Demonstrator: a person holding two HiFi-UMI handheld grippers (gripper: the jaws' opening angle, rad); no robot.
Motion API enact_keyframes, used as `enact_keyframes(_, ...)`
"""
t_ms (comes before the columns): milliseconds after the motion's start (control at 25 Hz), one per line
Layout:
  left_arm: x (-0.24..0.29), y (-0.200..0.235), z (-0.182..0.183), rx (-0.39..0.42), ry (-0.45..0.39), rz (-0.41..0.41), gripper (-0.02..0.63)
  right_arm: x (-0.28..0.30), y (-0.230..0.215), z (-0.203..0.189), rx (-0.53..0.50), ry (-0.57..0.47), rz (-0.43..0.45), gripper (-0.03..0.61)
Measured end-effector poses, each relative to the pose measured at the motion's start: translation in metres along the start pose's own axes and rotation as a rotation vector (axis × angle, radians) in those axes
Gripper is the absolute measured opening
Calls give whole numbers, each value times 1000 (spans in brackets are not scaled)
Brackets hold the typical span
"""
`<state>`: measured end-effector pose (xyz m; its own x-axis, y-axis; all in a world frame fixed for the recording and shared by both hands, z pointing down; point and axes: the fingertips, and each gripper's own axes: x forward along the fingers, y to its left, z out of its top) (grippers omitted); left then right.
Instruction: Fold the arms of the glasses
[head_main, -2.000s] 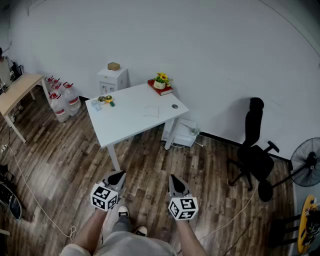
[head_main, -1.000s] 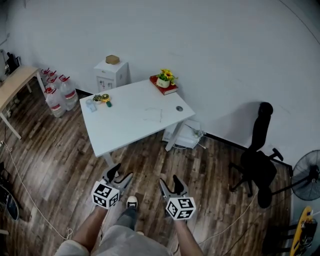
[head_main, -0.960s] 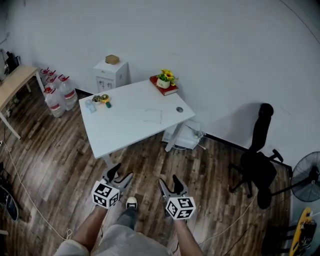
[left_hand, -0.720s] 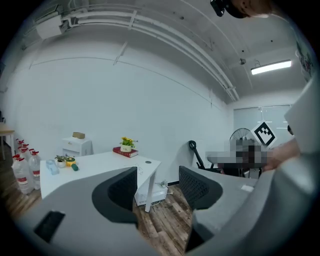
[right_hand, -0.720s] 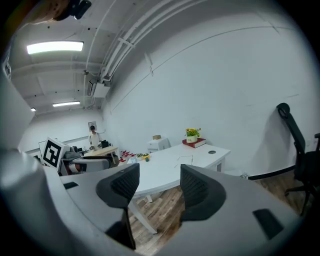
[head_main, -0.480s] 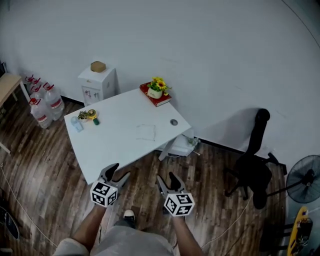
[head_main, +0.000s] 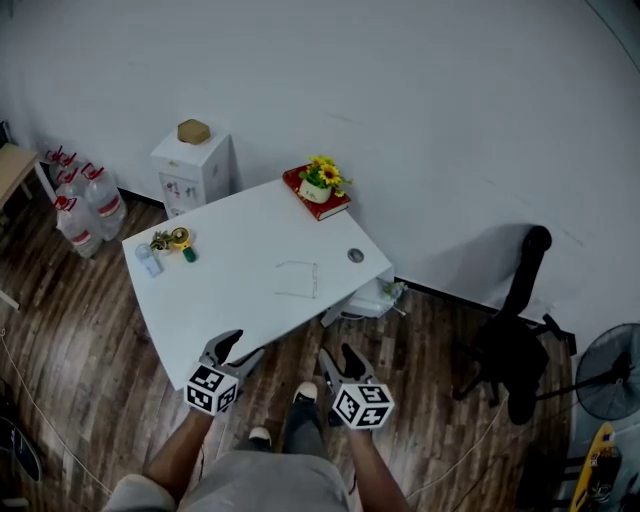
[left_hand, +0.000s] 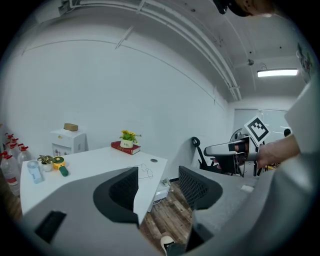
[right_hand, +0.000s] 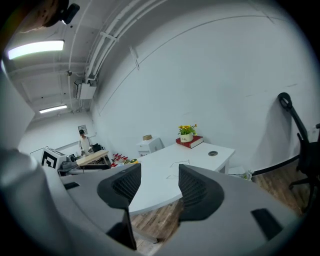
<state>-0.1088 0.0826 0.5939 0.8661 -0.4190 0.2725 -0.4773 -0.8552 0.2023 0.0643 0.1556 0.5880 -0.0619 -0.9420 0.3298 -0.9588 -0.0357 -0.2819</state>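
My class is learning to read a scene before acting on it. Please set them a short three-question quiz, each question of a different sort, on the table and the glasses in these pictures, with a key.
1. True or false: the glasses lie on the white table.
2. Pick one: the flower pot stands on A) a red book; B) the white cabinet; C) the office chair.
3. Short answer: are the arms of the glasses folded yet?
Key: 1 true. 2 A. 3 No; they look spread open.
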Motion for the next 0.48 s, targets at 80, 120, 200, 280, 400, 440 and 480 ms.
enact_keyframes(80, 6, 18, 0, -3, 7, 21, 249, 22, -6, -1, 11, 16, 12, 219)
enact_keyframes(120, 9, 28, 1, -8, 9, 34, 249, 34, -9, 0, 19, 23, 19, 219)
enact_keyframes(200, 17, 45, 2, -20, 12, 63, 249, 58, -16, 3, 33, 39, 35, 219)
enact_keyframes(280, 26, 63, 6, -30, 15, 95, 249, 84, -24, 3, 38, 67, 57, 219)
enact_keyframes(400, 41, 88, 15, -46, 10, 144, 249, 123, -41, 4, 59, 121, 79, 219)
enact_keyframes(440, 47, 96, 17, -52, 9, 161, 249, 136, -49, 5, 73, 137, 85, 219)
enact_keyframes(480, 53, 104, 20, -57, 10, 179, 249, 150, -58, 5, 88, 154, 91, 220)
